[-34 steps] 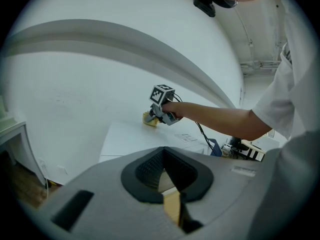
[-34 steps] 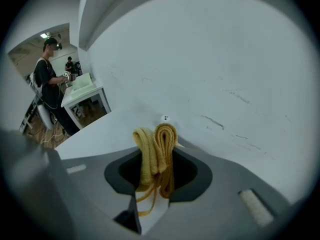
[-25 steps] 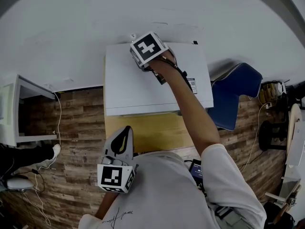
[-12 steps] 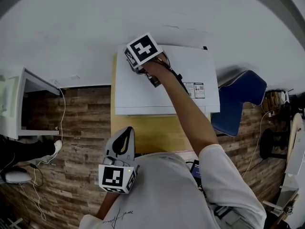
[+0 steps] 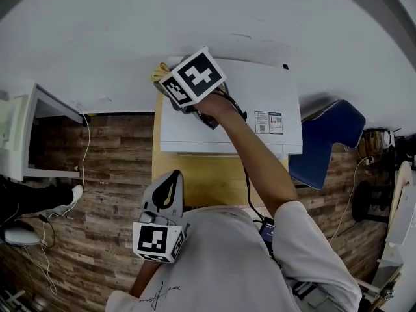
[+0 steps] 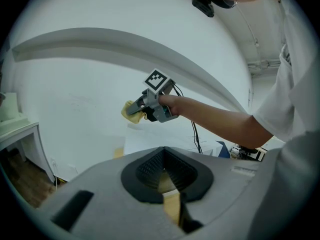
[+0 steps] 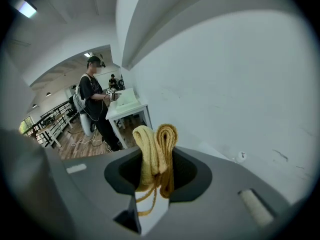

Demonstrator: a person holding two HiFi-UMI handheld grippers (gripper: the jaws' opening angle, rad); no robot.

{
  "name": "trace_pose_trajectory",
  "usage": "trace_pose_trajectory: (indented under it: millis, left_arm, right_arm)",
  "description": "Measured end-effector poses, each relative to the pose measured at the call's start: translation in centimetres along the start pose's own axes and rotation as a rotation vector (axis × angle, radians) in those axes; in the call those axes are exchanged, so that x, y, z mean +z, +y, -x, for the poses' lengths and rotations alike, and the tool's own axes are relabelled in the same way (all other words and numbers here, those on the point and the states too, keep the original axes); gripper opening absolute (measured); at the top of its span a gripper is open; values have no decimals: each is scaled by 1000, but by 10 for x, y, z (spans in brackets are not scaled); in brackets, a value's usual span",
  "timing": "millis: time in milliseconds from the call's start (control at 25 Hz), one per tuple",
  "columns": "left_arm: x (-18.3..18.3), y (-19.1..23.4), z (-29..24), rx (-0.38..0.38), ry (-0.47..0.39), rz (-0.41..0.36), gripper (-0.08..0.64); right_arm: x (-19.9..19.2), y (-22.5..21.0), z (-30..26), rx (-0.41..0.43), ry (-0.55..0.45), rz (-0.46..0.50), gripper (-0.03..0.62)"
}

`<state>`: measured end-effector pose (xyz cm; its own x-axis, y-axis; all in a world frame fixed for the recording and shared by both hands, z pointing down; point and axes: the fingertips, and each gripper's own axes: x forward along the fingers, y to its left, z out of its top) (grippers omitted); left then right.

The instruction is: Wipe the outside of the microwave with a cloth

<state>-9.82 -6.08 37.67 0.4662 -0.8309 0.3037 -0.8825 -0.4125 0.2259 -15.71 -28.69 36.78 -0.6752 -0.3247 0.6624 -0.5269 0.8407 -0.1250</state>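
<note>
Right gripper (image 5: 170,84) at far-left corner of white microwave (image 5: 260,90) top, yellow cloth (image 5: 159,74) bunched at tip. Left gripper (image 5: 169,184) near, beside torso. Microwave on yellow table (image 5: 198,177); blue chair (image 5: 322,142) right.

The right arm (image 5: 260,164) stretches forward over the microwave (image 5: 266,86). The right gripper (image 5: 170,84) sits at the microwave's back left corner, its 2 jaws clamped on a folded yellow cloth (image 7: 150,149). The left gripper (image 5: 169,188) hangs low in front of the microwave, close to the torso, with its jaws together and nothing between them.
</note>
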Motion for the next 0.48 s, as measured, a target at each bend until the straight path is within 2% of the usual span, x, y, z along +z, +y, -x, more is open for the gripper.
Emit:
trace_pose_trajectory:
  millis: [120,240,480]
  left_arm:
    - [0,-5,1,-8,-2,-2,-6]
    - [1,-11,0,-17,-9,-3,-6]
    - [-8,-22,-3,-47,4,2,-6]
  right_arm:
    - [0,-11,26,-29,-19,-8,124]
    - [-10,-38,55,-98,-28,-36,124]
    - [-55,-97,124,-232,-38,-145,124]
